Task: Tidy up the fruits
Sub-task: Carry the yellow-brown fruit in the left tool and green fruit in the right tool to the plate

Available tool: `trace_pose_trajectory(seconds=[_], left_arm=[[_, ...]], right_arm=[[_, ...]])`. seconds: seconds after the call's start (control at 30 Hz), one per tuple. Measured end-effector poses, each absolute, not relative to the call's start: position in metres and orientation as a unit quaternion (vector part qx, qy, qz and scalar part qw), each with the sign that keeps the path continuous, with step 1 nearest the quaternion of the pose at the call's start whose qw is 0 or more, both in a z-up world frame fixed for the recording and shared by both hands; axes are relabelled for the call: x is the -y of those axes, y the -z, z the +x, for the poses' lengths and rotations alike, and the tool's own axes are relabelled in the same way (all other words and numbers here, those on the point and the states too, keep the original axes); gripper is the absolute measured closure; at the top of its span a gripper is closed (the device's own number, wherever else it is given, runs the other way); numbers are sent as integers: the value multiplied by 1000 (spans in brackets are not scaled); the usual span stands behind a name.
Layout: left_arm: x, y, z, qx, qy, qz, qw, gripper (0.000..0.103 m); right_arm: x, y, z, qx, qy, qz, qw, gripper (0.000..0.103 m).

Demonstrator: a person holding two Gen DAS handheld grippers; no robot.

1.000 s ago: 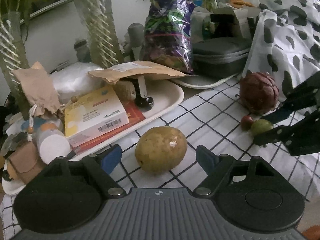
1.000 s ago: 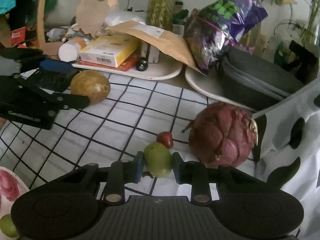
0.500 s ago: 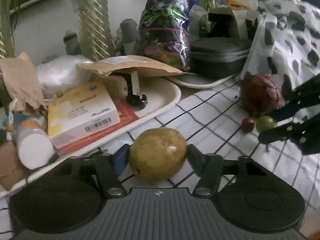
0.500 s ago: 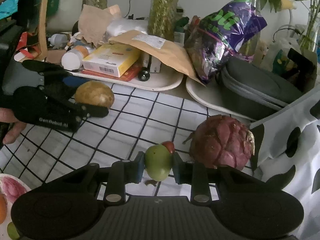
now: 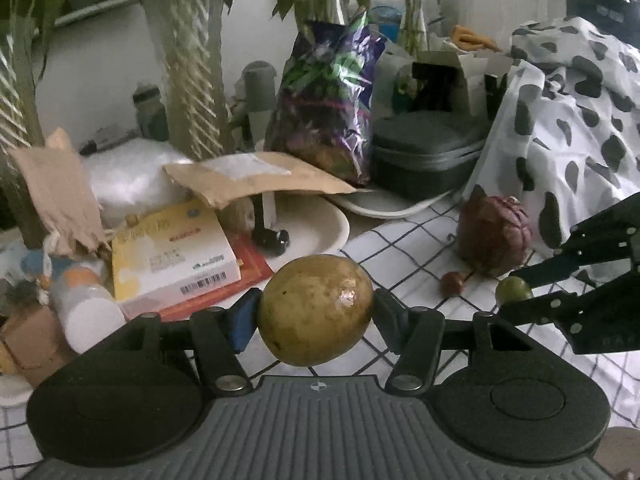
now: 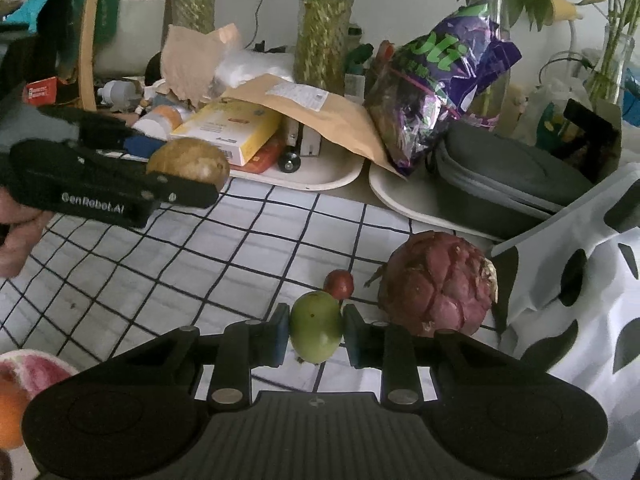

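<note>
My left gripper (image 5: 316,314) is shut on a large yellow-brown fruit (image 5: 316,308) and holds it above the checked cloth (image 5: 408,248). The same fruit (image 6: 190,160) and left gripper (image 6: 192,178) show at the left of the right wrist view. My right gripper (image 6: 316,330) is shut on a small green fruit (image 6: 316,332), lifted off the cloth; it also shows in the left wrist view (image 5: 513,289). A small red fruit (image 6: 339,284) and a dark red dragon fruit (image 6: 438,284) lie on the cloth just beyond it.
A white tray (image 6: 320,172) holds a yellow box (image 6: 228,128) and a brown envelope (image 6: 316,112). A purple bag (image 6: 436,92), a grey case (image 6: 500,176) and plant stems stand behind. A spotted cloth (image 6: 580,280) is at the right. A plate with cut fruit (image 6: 28,372) is at the lower left.
My left gripper closed on the yellow-brown fruit and lifted it. My right gripper has raised the green fruit off the cloth, away from the red fruit.
</note>
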State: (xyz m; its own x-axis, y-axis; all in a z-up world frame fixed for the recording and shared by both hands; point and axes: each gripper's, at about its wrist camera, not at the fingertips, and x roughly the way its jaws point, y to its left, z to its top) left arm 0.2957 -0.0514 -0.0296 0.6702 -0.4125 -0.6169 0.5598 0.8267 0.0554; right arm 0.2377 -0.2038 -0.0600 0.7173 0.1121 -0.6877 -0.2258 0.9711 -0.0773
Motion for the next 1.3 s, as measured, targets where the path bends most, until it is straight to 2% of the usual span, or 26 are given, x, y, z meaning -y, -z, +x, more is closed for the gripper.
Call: trace_pose_trajectory(seconds=[0.83,1.13,1.3], left_arm=[[44,2,182,-347,295,110,883,45],[44,20,170,-410,315,69,853,45],[47,30,170,-427,312,82,845,45]], right_arm=[[187,29,147,-338,-102,-54,934,74],[182,27,122,-340,-103,-52,933,74],[180,28,115,-342,-105,-52,932,74]])
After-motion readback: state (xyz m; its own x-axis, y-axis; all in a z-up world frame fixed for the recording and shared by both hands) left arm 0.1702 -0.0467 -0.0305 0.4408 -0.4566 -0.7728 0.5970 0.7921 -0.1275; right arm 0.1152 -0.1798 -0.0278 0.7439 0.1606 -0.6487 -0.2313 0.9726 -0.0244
